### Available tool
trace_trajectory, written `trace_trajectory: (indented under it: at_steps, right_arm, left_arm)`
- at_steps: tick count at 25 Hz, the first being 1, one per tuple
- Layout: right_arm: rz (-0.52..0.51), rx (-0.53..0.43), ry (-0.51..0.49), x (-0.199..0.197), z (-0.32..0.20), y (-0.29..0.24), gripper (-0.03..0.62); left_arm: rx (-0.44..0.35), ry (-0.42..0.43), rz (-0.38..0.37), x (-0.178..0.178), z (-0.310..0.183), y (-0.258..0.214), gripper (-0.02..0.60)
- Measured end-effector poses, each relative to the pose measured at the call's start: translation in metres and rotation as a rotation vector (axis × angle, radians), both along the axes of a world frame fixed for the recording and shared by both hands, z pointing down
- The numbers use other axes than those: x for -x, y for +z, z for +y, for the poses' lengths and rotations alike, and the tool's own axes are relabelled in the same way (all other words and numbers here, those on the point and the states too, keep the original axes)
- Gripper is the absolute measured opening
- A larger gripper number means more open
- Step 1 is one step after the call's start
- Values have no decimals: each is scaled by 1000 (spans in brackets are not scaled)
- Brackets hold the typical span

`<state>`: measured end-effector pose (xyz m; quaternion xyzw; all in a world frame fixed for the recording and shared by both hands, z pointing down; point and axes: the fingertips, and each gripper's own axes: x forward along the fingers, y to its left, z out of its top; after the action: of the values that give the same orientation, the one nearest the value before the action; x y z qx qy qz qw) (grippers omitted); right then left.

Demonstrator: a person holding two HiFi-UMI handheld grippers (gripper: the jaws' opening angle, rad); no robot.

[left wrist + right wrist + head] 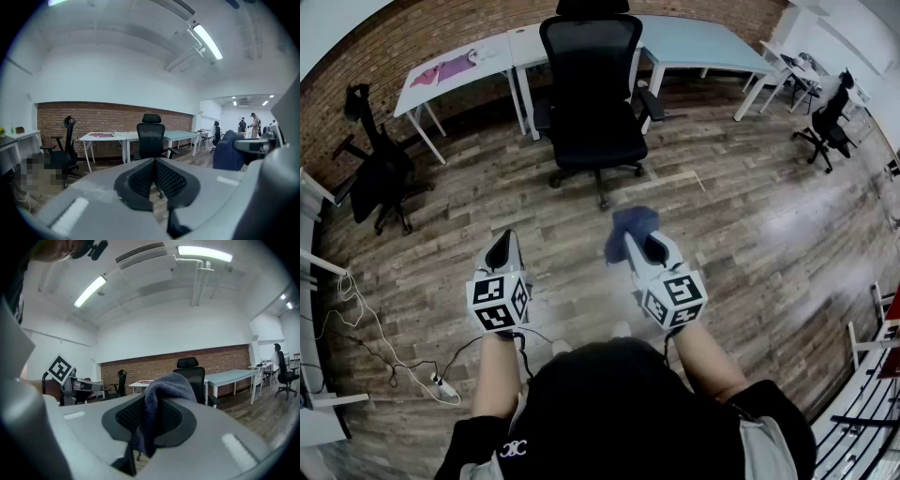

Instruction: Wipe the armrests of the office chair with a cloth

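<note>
Head view: we stand on the wood floor (750, 225) with both grippers out front, side by side. The left gripper (500, 244) has its jaws together and carries nothing. The right gripper (637, 246) pinches a blue-grey cloth (630, 225), which bunches up above the jaw tips. The black office chair (595, 103) is ahead, seat towards us and well apart from both grippers. It backs onto a white table (459, 70) and a pale blue table (703, 42) along the brick wall (412, 28). The cloth touches neither of the armrests (652, 103). A second black chair (375, 173) stands far left. A power strip (441, 382) and its cable lie on the floor at lower left.

Left gripper view: the pads are closed on each other with nothing between them. The office chair (151, 138) is dead ahead above the jaws. The cloth (226, 151) shows at the right edge, in the other gripper. There are people (253, 123) far back on the right.

Right gripper view: the jaws are clamped on the cloth (161, 394). It folds over the top of the jaws and hangs down between the pads. The office chair's headrest and back (194, 369) show behind it. The left gripper's marker cube (60, 369) is at the left edge.
</note>
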<state>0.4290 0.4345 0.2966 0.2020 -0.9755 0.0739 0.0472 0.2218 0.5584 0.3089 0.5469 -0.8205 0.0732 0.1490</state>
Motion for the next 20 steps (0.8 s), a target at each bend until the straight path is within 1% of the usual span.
trace_trajectory:
  at_steps: [11,16,18,20]
  right_arm:
    - [5,-43,-24,1,6,-4,67]
    - [-41,-52,-52,-1,10,-8,69]
    - [-48,-67,-65,-4,10,-8,71]
    - [-36,-102,-70,-6,10,-6,71]
  left_arm:
    - [19,13,10,-9,-2,9,6]
    - [20,24,2,-12,-8,10,6]
    - [24,28,-1,-16,-11,12,6]
    - [25,28,-2,-19,-14,13,6]
